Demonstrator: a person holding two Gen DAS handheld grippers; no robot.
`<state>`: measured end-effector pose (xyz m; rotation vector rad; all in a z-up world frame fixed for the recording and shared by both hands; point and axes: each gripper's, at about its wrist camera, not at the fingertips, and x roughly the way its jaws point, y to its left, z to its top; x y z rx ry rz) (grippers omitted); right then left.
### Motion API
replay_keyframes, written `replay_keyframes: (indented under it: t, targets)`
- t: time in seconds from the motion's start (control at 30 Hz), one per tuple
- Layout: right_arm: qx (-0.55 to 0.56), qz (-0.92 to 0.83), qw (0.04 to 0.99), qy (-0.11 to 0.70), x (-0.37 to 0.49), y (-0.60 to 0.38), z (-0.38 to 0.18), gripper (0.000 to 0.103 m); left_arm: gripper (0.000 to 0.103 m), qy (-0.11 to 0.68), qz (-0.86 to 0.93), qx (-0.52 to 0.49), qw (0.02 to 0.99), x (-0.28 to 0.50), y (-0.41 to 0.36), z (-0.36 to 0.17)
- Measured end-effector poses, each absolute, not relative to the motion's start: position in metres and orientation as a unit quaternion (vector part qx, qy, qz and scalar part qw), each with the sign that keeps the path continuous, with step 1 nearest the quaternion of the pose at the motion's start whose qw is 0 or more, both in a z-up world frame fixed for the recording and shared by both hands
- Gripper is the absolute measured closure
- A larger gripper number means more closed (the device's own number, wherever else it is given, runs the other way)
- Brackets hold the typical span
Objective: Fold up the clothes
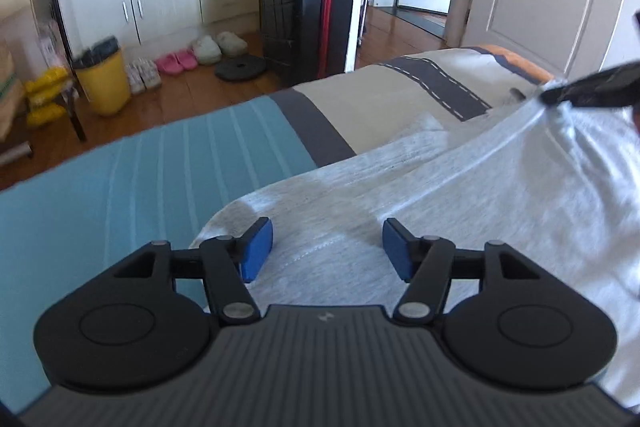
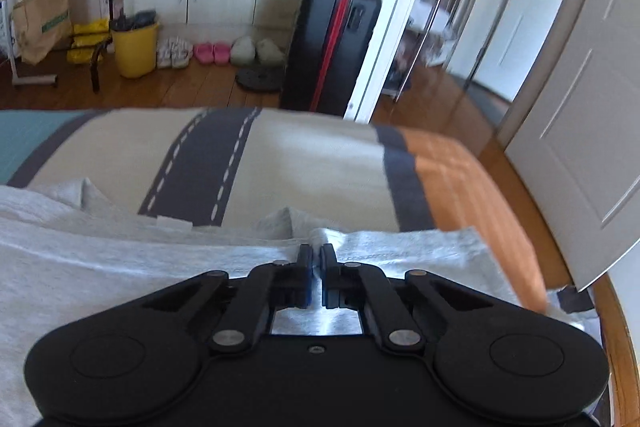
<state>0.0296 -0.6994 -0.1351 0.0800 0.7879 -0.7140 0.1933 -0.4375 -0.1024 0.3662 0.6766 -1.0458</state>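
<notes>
A light grey T-shirt (image 1: 460, 195) lies on the bed. My left gripper (image 1: 327, 247) is open, its blue pads on either side of the shirt's hemmed edge just above the cloth, holding nothing. My right gripper (image 2: 317, 267) is shut on a pinch of the grey shirt (image 2: 160, 259) near its far edge. In the left wrist view the right gripper (image 1: 560, 93) shows at the right, lifting the cloth into a taut ridge.
The bed cover has teal (image 1: 140, 187), cream (image 2: 300, 163), dark grey and orange (image 2: 460, 171) stripes. Beyond the bed on the wooden floor stand a black suitcase (image 1: 308, 11), a yellow bin (image 1: 102, 79), shoes (image 1: 176, 61) and white wardrobes. A white door (image 2: 580, 107) is open at right.
</notes>
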Motion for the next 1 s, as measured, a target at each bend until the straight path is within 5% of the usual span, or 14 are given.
replay_keyframes:
  t: [0.13, 0.2, 0.23, 0.43, 0.8, 0.83, 0.9, 1.0]
  targets:
    - [0.069, -0.345, 0.872, 0.340, 0.005, -0.703, -0.122, 0.099, 0.042, 0.287, -0.493, 0.192, 0.798, 0.181, -0.441, -0.106]
    - [0.066, -0.340, 0.875, 0.339, 0.001, -0.703, -0.121, 0.099, 0.093, 0.259, -0.487, 0.223, 0.804, 0.171, -0.445, -0.109]
    - [0.067, -0.339, 0.876, 0.336, 0.000, -0.703, -0.122, 0.099, 0.099, 0.241, -0.479, 0.229, 0.813, 0.164, -0.446, -0.107]
    - [0.084, -0.327, 0.879, 0.337, -0.006, -0.697, -0.135, 0.097, 0.099, 0.167, -0.491, 0.259, 0.815, 0.127, -0.448, -0.092]
    - [0.175, -0.268, 0.893, 0.316, -0.026, -0.680, -0.137, 0.087, 0.098, 0.196, -0.507, 0.258, 0.798, 0.117, -0.442, -0.102]
    - [0.188, -0.252, 0.899, 0.305, -0.023, -0.675, -0.134, 0.081, 0.098, 0.202, -0.509, 0.242, 0.801, 0.121, -0.438, -0.098]
    - [0.212, -0.226, 0.903, 0.296, -0.010, -0.665, -0.132, 0.048, 0.099, 0.214, -0.512, 0.195, 0.809, 0.130, -0.431, -0.093]
    - [0.212, -0.180, 0.904, 0.326, 0.024, -0.645, -0.135, 0.049, 0.099, 0.265, -0.495, 0.114, 0.820, 0.156, -0.419, -0.092]
